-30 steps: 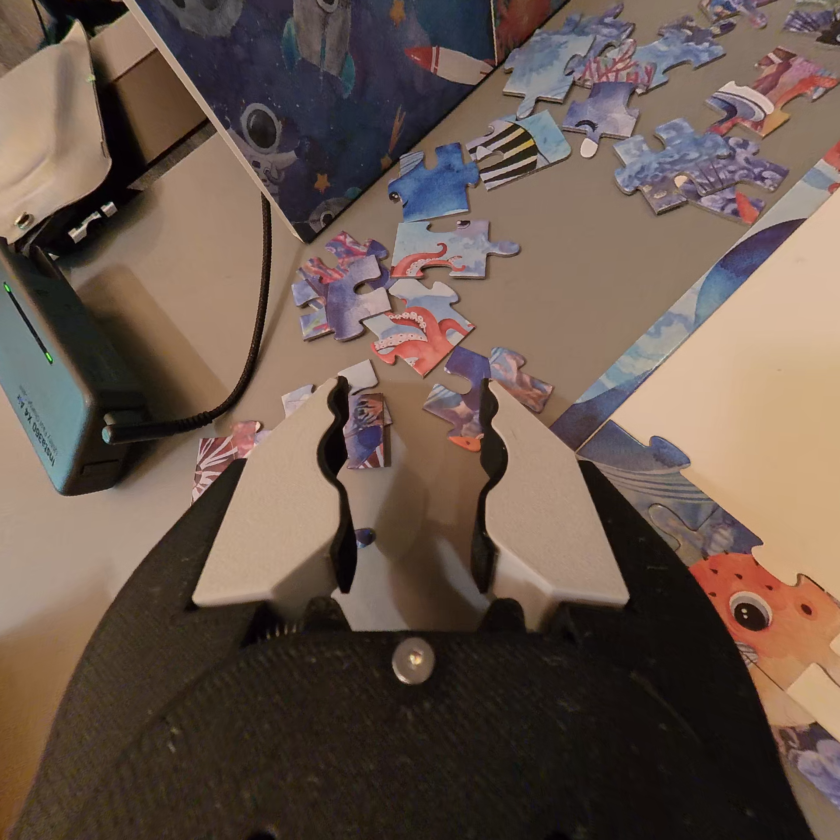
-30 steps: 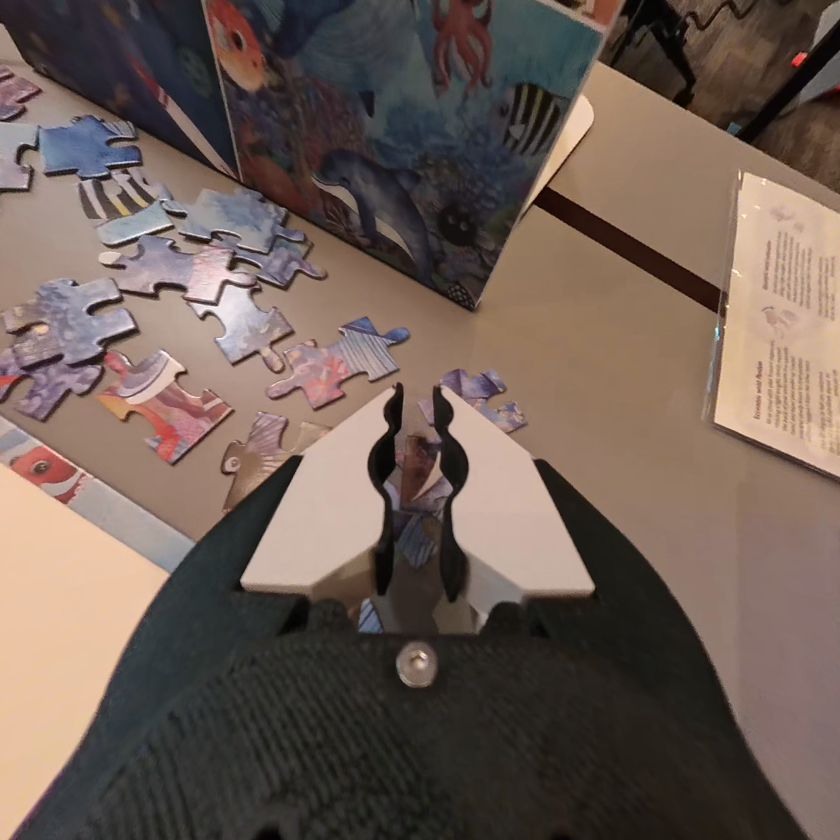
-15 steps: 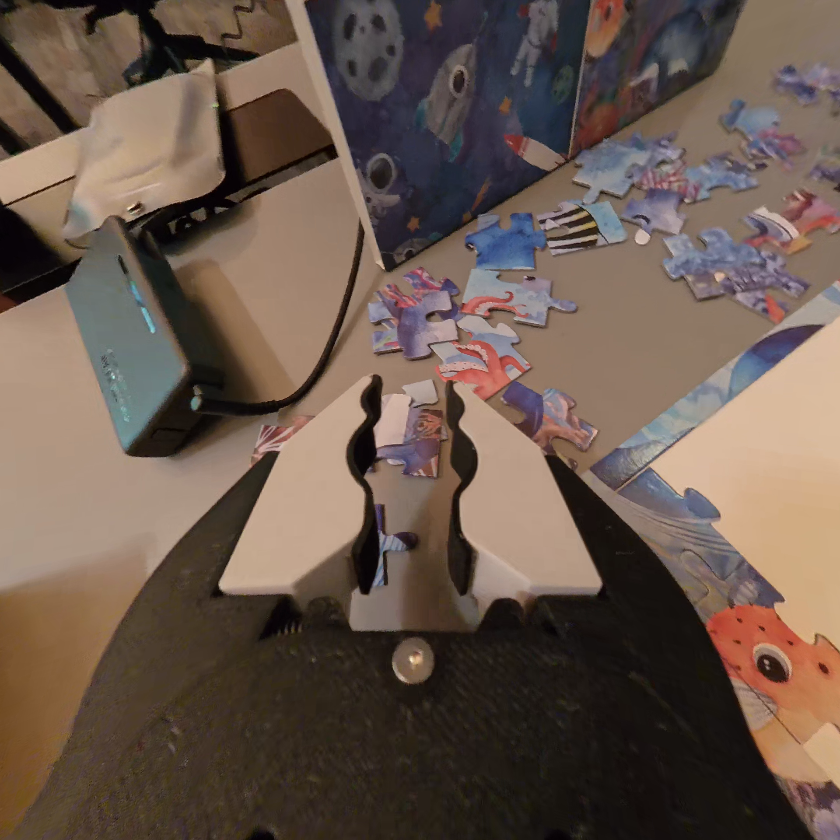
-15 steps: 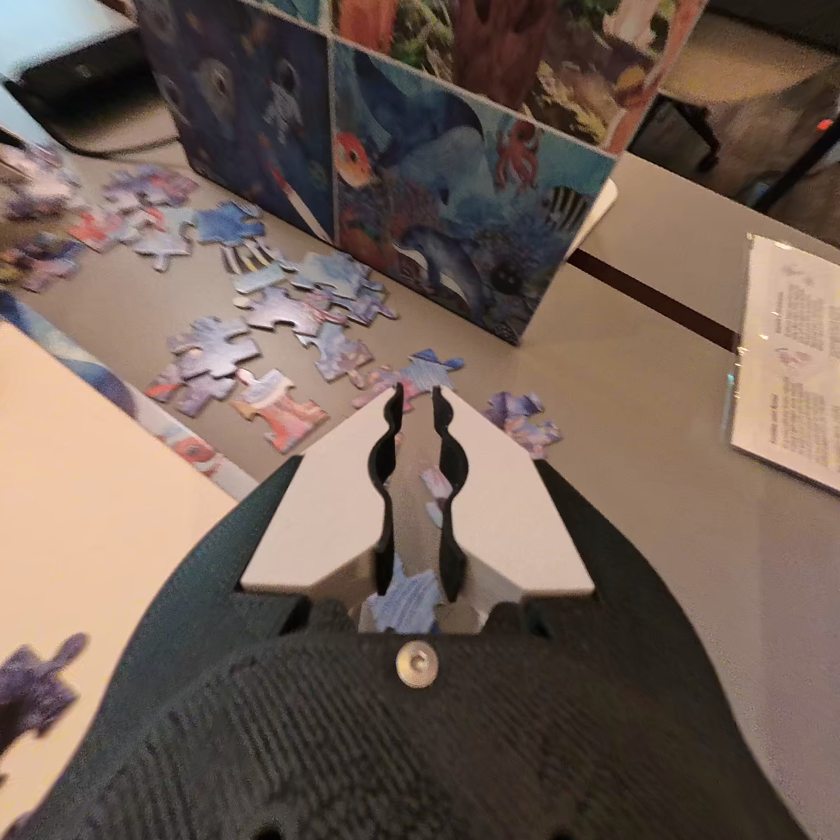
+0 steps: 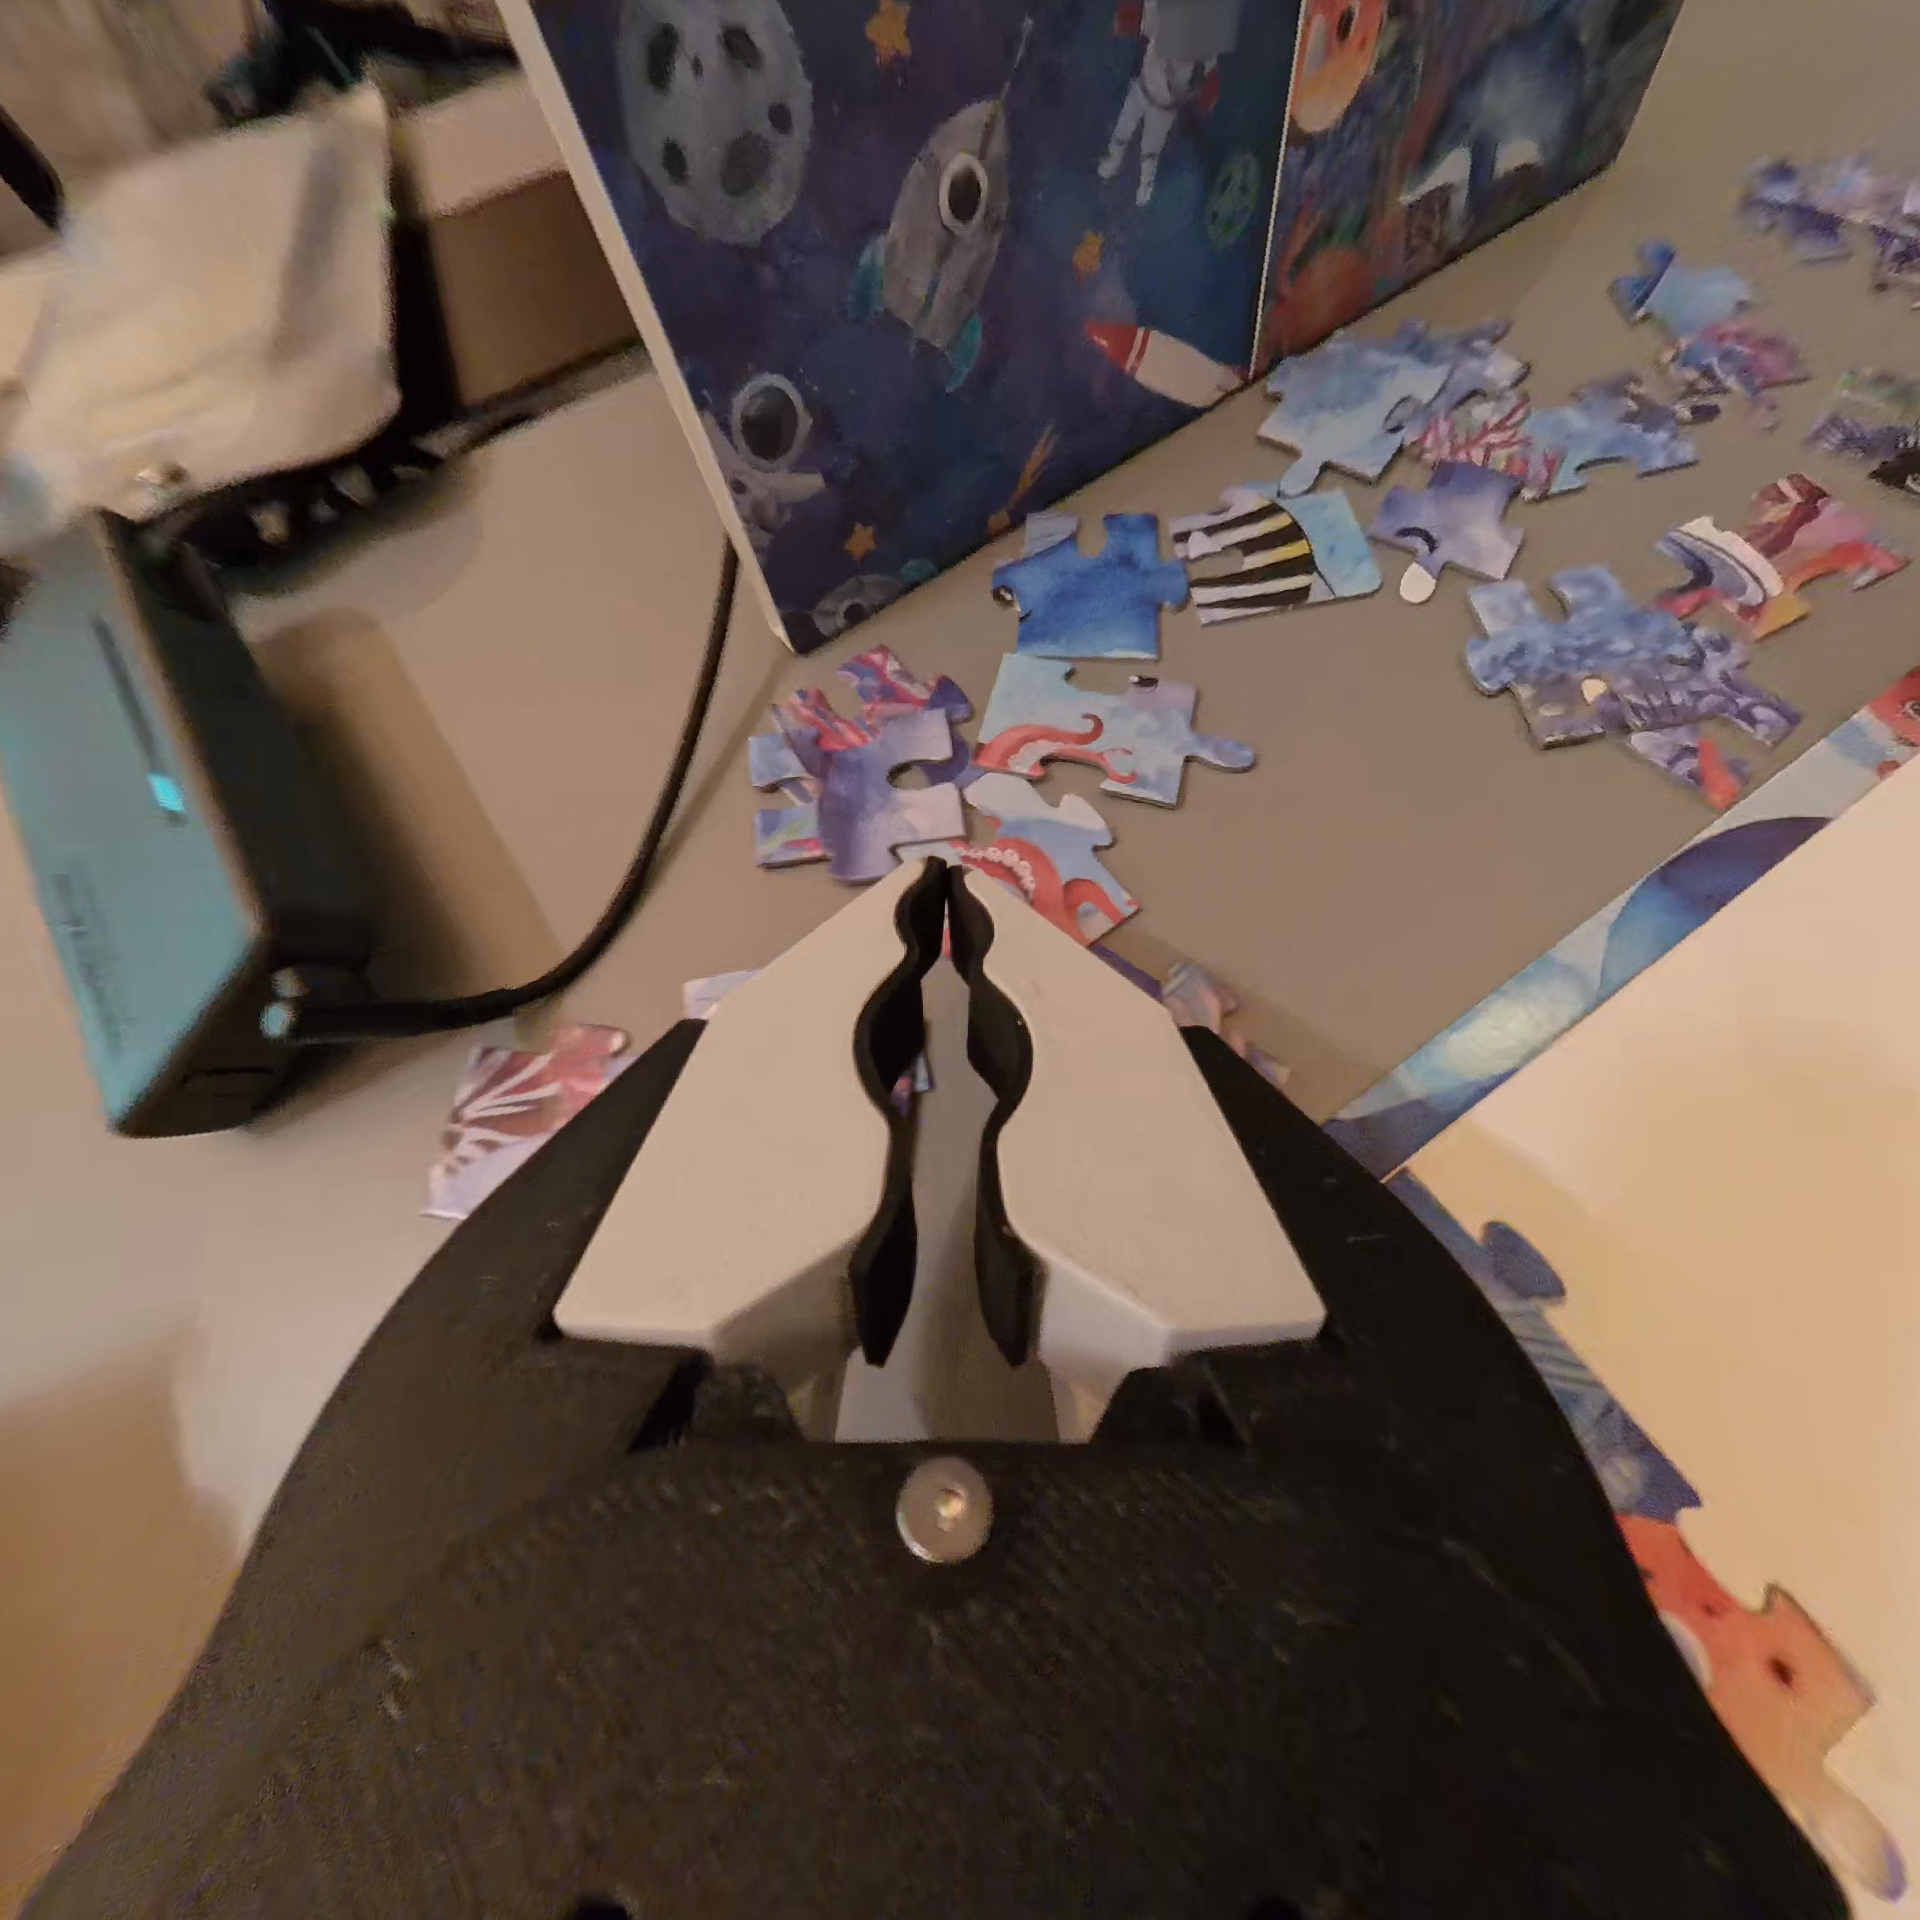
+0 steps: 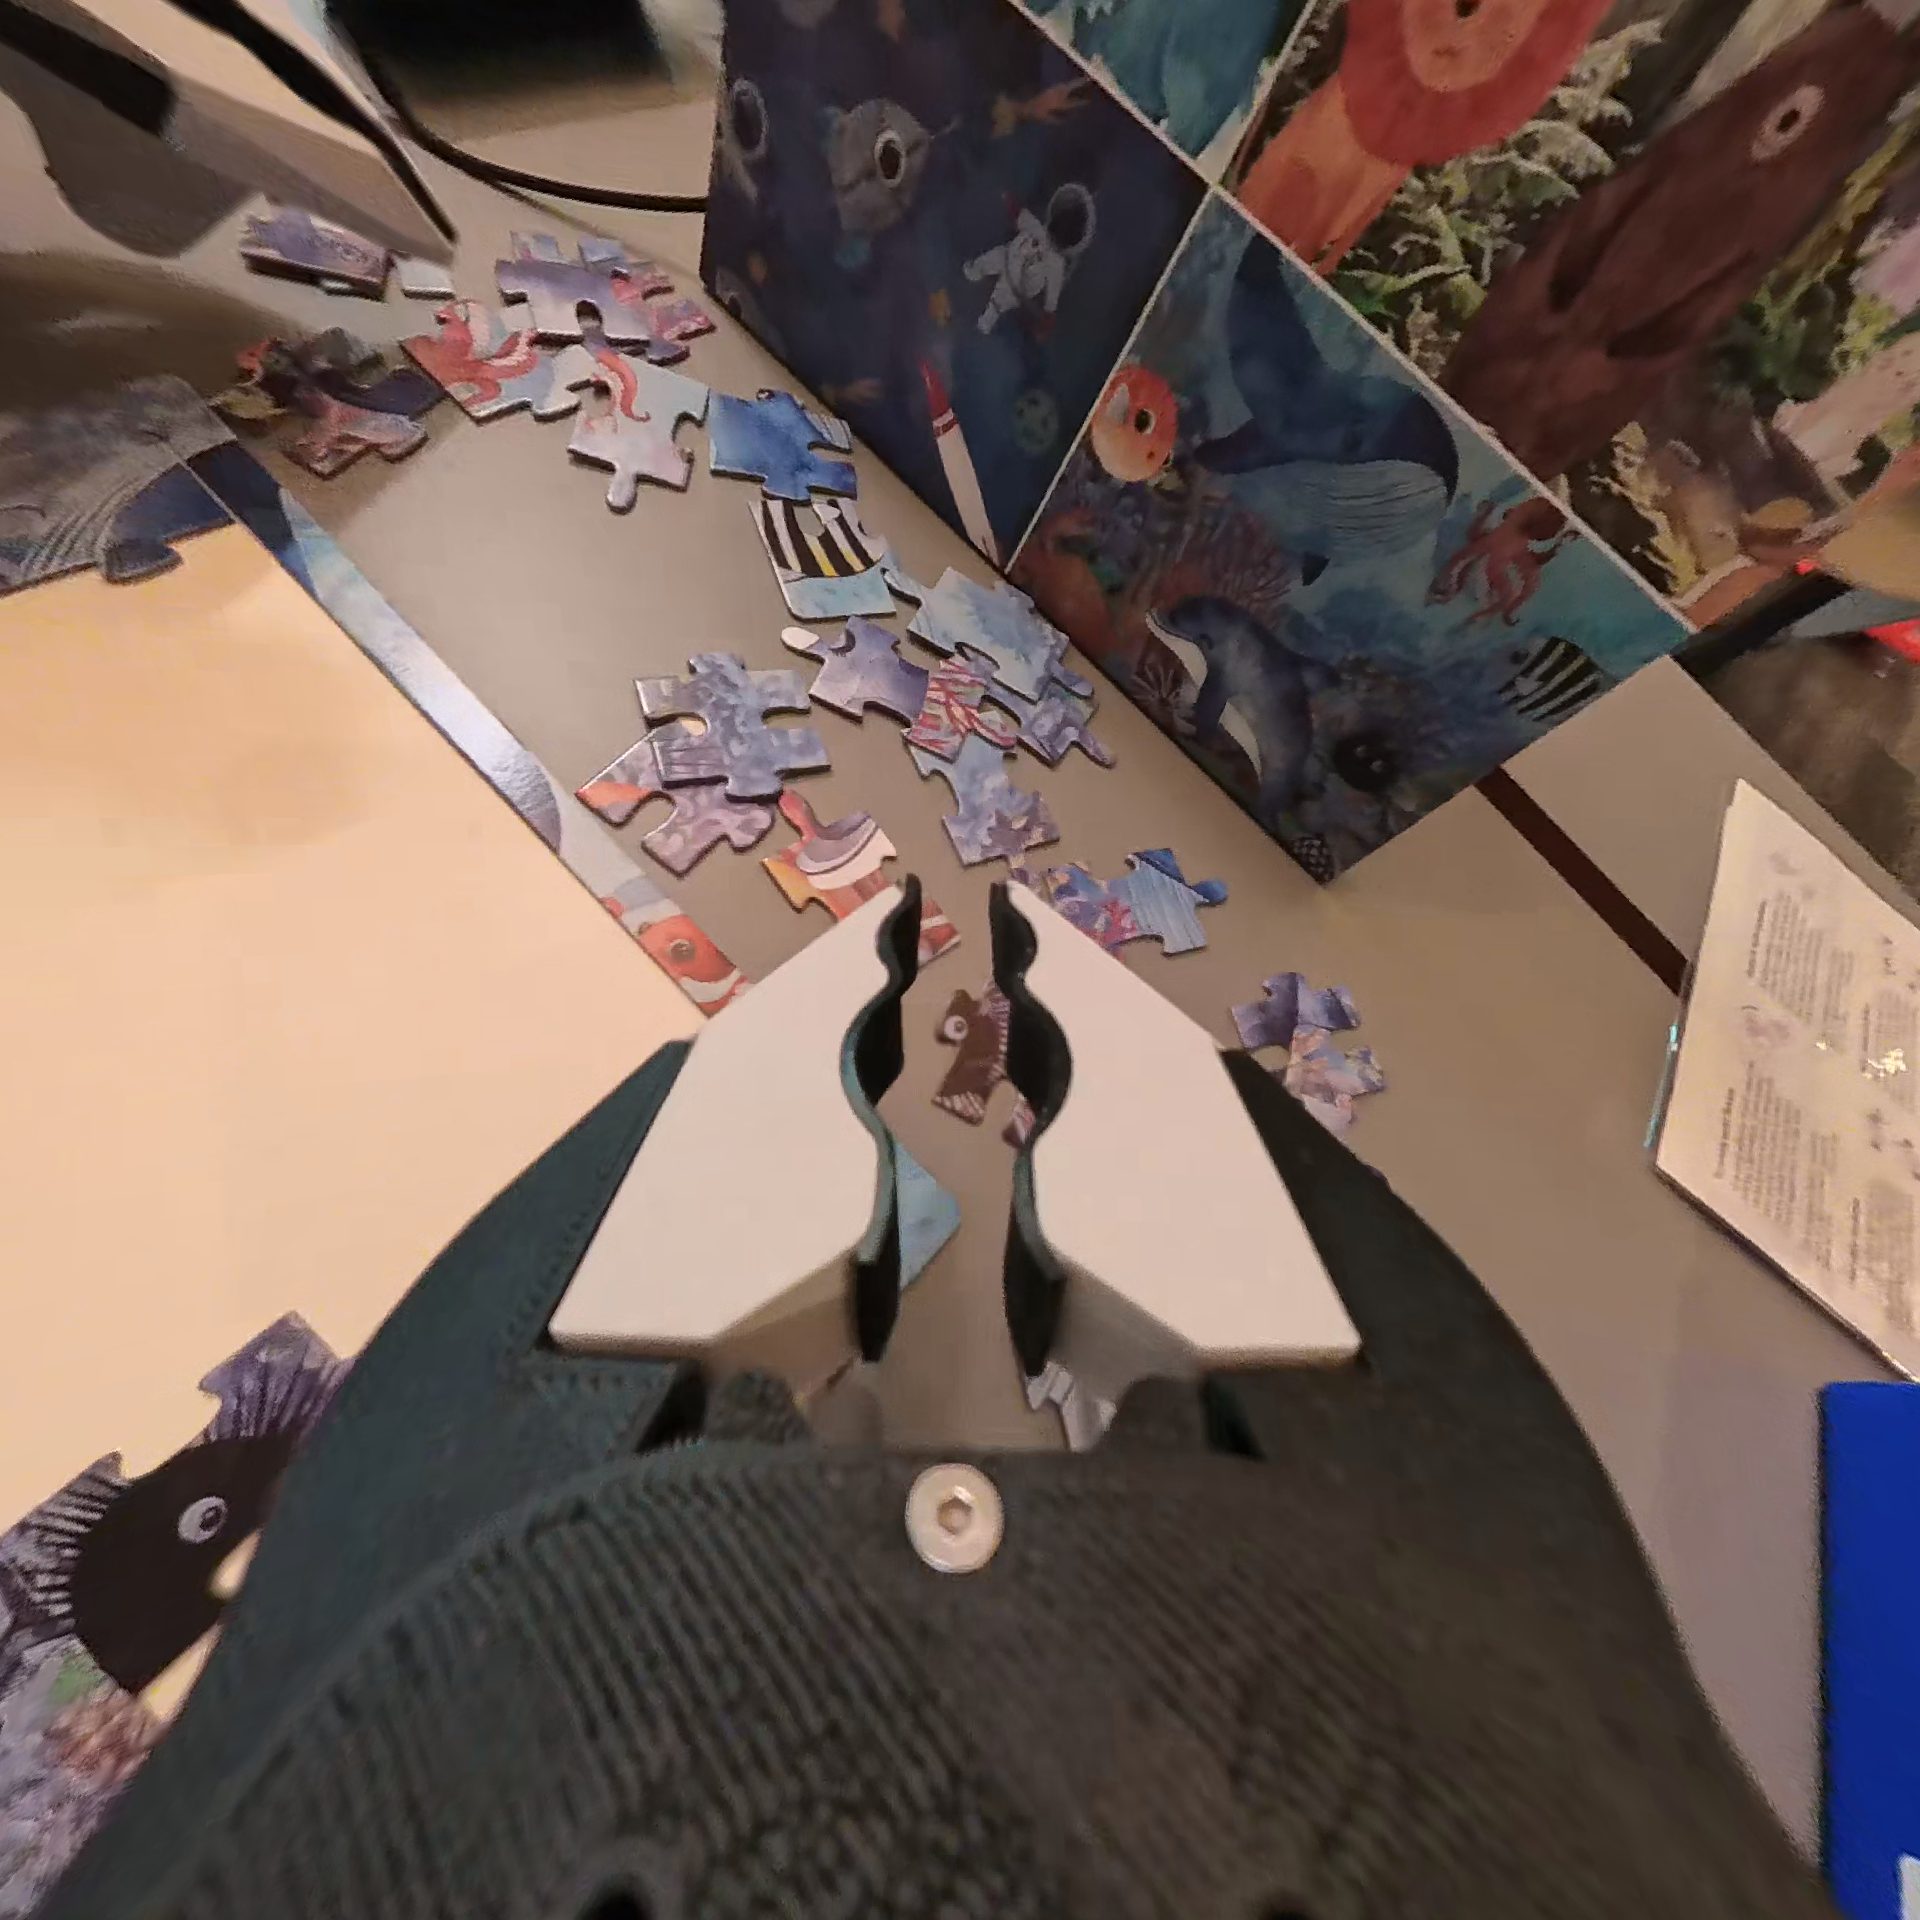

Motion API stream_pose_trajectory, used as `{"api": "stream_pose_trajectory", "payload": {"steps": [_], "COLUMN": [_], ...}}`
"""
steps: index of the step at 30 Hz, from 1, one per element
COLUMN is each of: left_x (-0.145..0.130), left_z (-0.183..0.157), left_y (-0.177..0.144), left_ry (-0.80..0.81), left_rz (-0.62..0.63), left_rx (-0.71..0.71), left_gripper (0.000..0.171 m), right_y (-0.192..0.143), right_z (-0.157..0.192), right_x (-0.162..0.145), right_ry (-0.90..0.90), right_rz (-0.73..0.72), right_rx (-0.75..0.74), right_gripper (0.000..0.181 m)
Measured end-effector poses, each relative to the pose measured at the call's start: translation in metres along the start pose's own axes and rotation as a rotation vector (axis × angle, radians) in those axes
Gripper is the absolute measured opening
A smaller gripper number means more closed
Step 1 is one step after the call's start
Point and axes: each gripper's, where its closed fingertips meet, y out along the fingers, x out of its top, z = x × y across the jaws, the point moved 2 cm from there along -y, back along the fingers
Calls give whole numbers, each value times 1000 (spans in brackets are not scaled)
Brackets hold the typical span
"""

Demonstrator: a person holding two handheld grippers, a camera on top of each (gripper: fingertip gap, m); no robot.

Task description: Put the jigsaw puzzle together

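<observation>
Right view alone shows printed sheet (image 6: 1808, 1081) – left, teal device (image 5: 114, 862)

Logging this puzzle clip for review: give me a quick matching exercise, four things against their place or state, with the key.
Things:
1. left gripper
2. right gripper
3. striped-fish piece
4. teal device

Place or state:
A. plugged with a black cable, left edge of the table
B. fingertips nearly touching
C. lying flat near the picture box
D. fingers apart over a small dark piece

Pairs: 1-B, 2-D, 3-C, 4-A
</observation>
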Motion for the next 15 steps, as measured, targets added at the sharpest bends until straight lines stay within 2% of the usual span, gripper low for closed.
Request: {"api": "stream_pose_trajectory", "payload": {"steps": [3,8,14,15], "left_x": [-8,-12,-17,-17], "left_z": [1,-10,-47,-47], "left_y": [11,12,5,4], "left_ry": [-2,13,43,44], "left_rz": [94,128,169,165], "left_rx": [46,50,-143,-132], "left_gripper": [0,0,0,0], "right_y": [-1,-2,1,2], "right_z": [3,-1,-6,-6], "right_x": [1,-1,-8,-10], "right_ry": [-8,-8,23,24], "right_rz": [-8,-10,-2,0], "right_rx": [9,-11,-10,-10], "right_gripper": [12,11,10,10]}}
